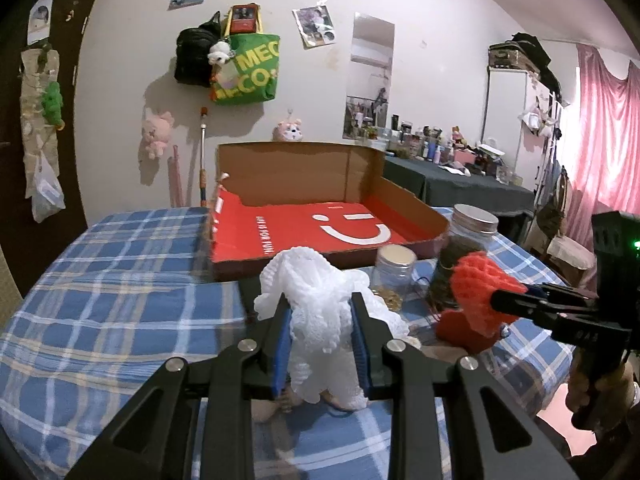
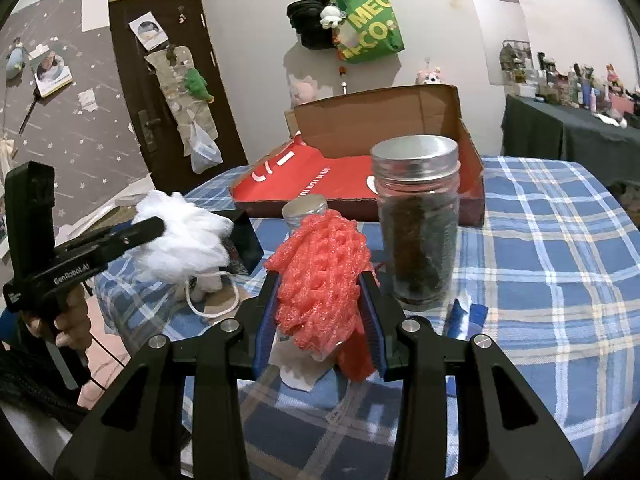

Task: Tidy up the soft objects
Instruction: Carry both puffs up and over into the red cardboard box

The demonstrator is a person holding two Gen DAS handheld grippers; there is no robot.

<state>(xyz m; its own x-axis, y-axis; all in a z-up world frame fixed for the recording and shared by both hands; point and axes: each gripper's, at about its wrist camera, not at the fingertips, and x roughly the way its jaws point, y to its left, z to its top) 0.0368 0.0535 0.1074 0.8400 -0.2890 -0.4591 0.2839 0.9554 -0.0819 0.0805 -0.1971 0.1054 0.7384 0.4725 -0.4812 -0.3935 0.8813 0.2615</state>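
The left claw (image 1: 320,316) is clamped on a white foam net (image 1: 316,312), its blue pads pressing both sides, held above the blue plaid surface (image 1: 120,280). The right claw (image 2: 320,300) grips a red foam net (image 2: 320,276) the same way, just in front of two lidded glass jars (image 2: 416,224). Behind them lies an open red cardboard box (image 1: 320,228).

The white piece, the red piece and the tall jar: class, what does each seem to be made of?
White piece: looks like soft foam netting, matte, with an open bumpy mesh.
Red piece: seemingly the same foam mesh, slightly glistening.
Tall jar: clear glass or hard plastic, undecidable; its lid looks like brushed metal, with a dull silver sheen.
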